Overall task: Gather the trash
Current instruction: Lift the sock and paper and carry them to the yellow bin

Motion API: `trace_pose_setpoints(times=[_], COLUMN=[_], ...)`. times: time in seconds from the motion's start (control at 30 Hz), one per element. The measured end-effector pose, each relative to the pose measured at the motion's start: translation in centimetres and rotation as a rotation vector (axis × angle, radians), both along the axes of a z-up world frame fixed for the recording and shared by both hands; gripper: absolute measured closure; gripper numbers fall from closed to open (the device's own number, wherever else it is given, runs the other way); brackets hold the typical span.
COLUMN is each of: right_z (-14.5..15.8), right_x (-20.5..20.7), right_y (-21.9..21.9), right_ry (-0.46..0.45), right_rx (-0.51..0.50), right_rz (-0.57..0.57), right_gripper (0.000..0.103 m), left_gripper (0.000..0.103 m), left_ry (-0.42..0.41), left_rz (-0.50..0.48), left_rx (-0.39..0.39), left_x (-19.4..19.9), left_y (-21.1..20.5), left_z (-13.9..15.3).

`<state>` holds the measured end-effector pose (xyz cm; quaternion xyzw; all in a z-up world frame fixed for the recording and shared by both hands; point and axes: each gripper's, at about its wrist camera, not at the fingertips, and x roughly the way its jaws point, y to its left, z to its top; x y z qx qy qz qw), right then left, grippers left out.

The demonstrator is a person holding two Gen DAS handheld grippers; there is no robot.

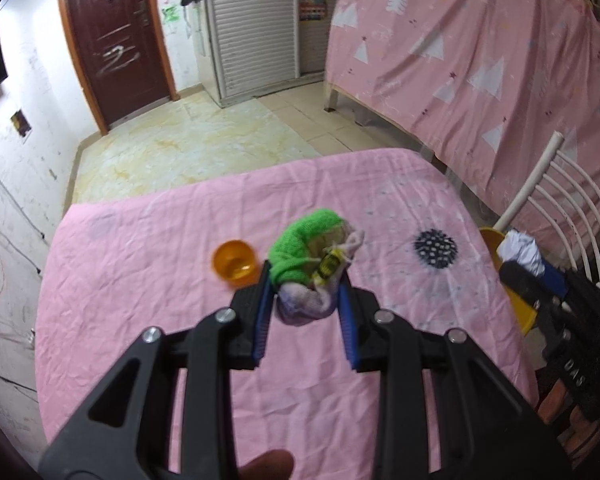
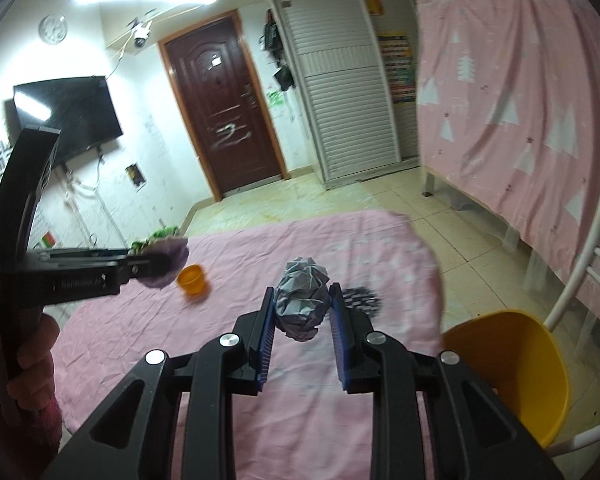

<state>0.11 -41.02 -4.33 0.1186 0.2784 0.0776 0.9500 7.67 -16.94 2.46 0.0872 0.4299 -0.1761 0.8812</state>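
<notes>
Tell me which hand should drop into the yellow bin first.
Right, probably. The right gripper holds the paper ball, and the yellow bin sits just beside it. The left gripper, clamping the rag bundle, is further from the bin.

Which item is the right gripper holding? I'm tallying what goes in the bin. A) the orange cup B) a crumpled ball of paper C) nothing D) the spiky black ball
B: in the right wrist view the right gripper is shut on a crumpled ball of paper, while the orange cup and the spiky black ball lie on the pink tablecloth.
</notes>
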Motion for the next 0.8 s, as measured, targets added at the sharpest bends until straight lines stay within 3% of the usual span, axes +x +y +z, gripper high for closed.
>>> trace_pose_setpoints(times=[0.47,0.8], right_z=[-0.6,-2.2], right_x=[-1.1,-2.7], right_y=[-8.9,-14.9], right_ry=[-0.031,-0.025], right_rx=[0.062,0.117], right_rz=[-0.154,-0.266], right_gripper=[0.083,0.083], left_gripper=[0.075,0.075], left_ry=[0.015,0.067], left_rz=[-0.144,-0.324], left_rx=[0.067,0.088], left_x=[-1.4,-4.4], left_y=[-9.5,-17.8], left_z=[-0.8,-2.3])
